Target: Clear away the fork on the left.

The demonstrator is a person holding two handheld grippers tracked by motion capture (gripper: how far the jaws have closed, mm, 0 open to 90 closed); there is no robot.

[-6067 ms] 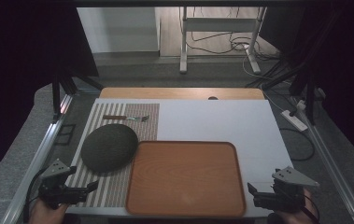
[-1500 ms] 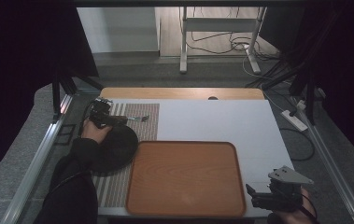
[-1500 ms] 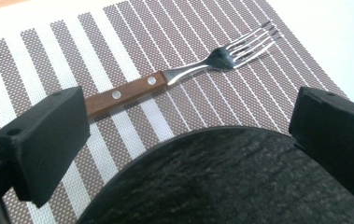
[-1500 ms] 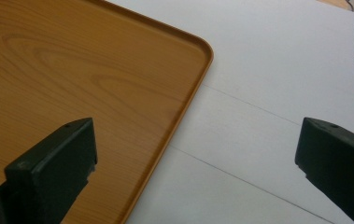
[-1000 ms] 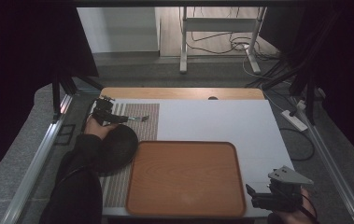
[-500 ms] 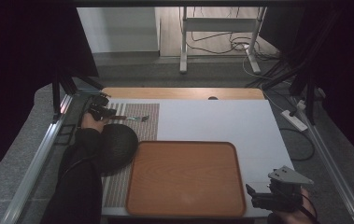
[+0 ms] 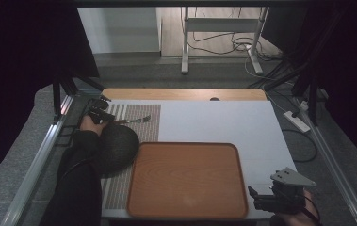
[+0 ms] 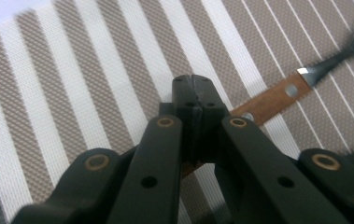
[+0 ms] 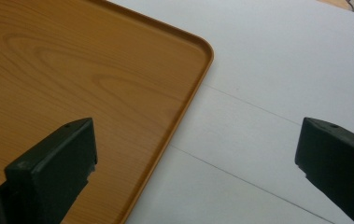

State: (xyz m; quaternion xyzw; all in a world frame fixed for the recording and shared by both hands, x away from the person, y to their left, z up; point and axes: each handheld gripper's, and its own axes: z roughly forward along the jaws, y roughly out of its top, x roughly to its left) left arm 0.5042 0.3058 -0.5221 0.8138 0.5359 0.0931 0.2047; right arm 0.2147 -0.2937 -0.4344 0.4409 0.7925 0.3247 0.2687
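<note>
Wooden-handled fork (image 8: 277, 97) lies on the striped placemat (image 8: 72, 93) at the far left of the tabletop (image 7: 223, 122), its tines pointing toward the white sheet. My left gripper (image 8: 193, 86) has its jaws clenched on the end of that handle, having just closed there. Just behind my left hand (image 7: 90, 125) sits a dark round bowl (image 7: 117, 146), beside the wooden tray (image 7: 185, 179). My right gripper (image 7: 256, 200) hovers at the tray's near right corner, jaws spread wide with nothing between them.
</note>
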